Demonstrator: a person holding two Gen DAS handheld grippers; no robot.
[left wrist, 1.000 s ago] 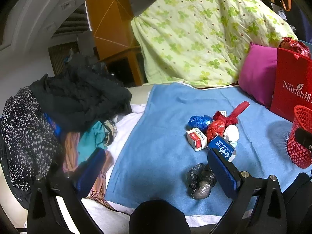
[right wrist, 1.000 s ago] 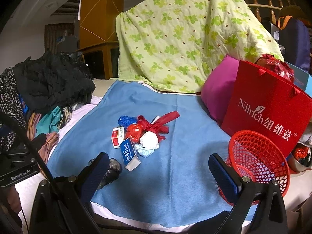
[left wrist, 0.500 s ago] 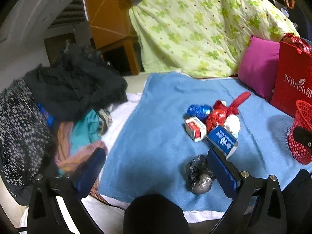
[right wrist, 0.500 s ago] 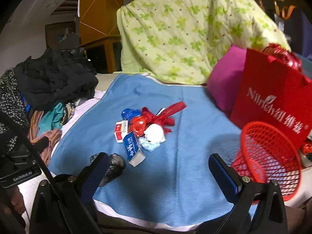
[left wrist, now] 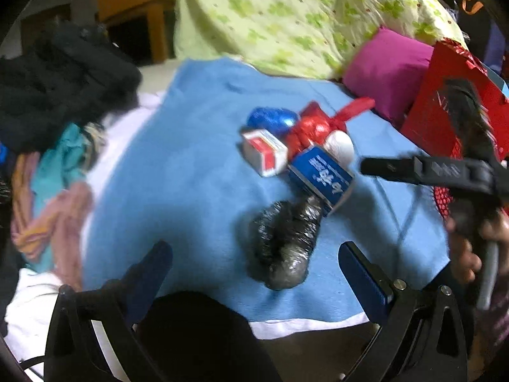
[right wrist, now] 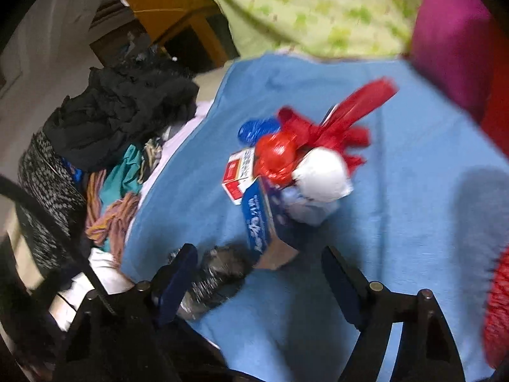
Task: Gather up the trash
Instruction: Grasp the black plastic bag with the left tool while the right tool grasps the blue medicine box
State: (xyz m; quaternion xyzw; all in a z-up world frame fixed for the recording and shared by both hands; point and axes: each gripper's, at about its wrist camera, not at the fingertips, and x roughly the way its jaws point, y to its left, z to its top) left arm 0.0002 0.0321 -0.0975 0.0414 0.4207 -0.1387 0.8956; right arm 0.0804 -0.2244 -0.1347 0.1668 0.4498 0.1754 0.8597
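Observation:
A heap of trash lies on the blue blanket: a blue carton, a red-and-white box, a knotted red bag, a white wad and a blue foil ball. Nearer me lies a crumpled black bag. My left gripper stands open just short of the black bag, touching nothing. My right gripper has its jaws closing. The blue carton lies just ahead of its fingertips, the black bag beside its left finger, and nothing is pinched.
A red mesh basket shows at the right edge, with a red paper bag and a pink pillow behind it. Piled clothes fill the left side. A green quilt rises at the back. A hand grips the right tool.
Both grippers have dropped and tilted down toward the trash heap. The right one swung left, away from the red basket, and its jaws have narrowed. The view is blurred with motion.

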